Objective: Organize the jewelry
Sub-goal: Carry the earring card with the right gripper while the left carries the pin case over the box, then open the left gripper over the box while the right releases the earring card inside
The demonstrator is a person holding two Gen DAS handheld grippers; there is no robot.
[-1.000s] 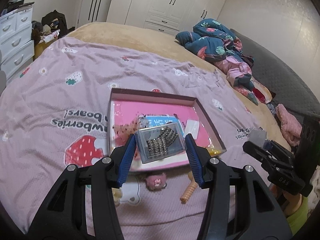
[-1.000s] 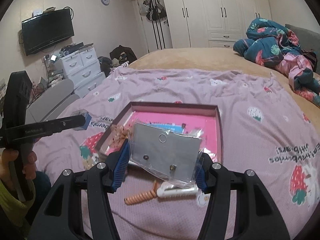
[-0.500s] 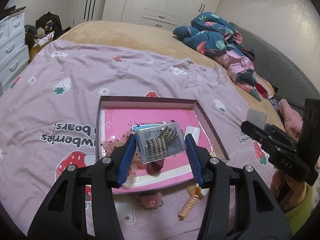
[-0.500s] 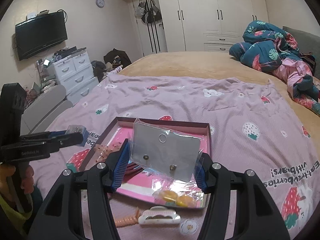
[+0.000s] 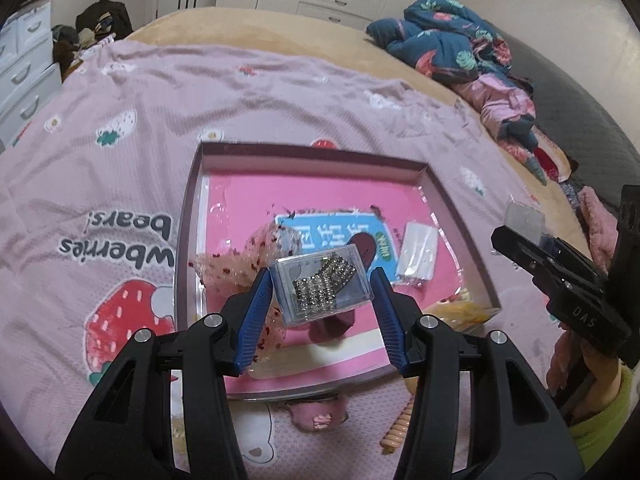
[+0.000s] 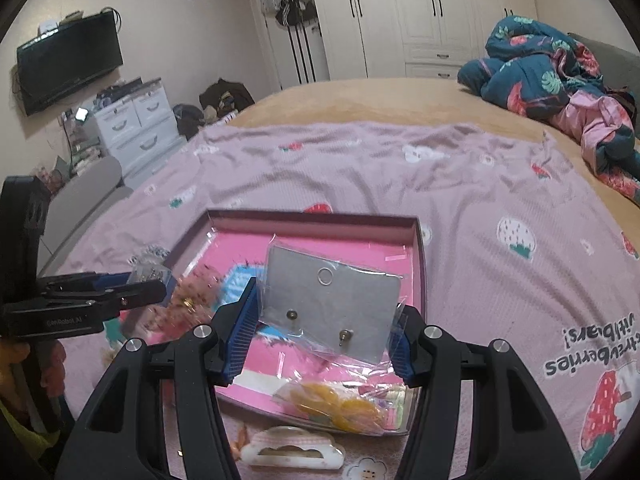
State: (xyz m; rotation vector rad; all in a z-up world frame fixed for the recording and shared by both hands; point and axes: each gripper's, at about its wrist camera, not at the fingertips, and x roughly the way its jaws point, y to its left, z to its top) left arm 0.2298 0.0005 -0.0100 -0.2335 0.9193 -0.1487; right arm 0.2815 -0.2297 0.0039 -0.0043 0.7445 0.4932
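L gripper (image 5: 322,292) was clamped on the clear box (image 5: 320,284) of rhinestone jewelry, R gripper (image 6: 324,330) on the bagged earring card (image 6: 330,306), both held over the pink tray's (image 5: 304,150) near edge. I judged: lower flat, release box first.

Both wrist views look forward and down along their fingers, close above the bed. They share the pink tray (image 5: 188,216) (image 6: 418,240) at centre frame, with wardrobes across the top.
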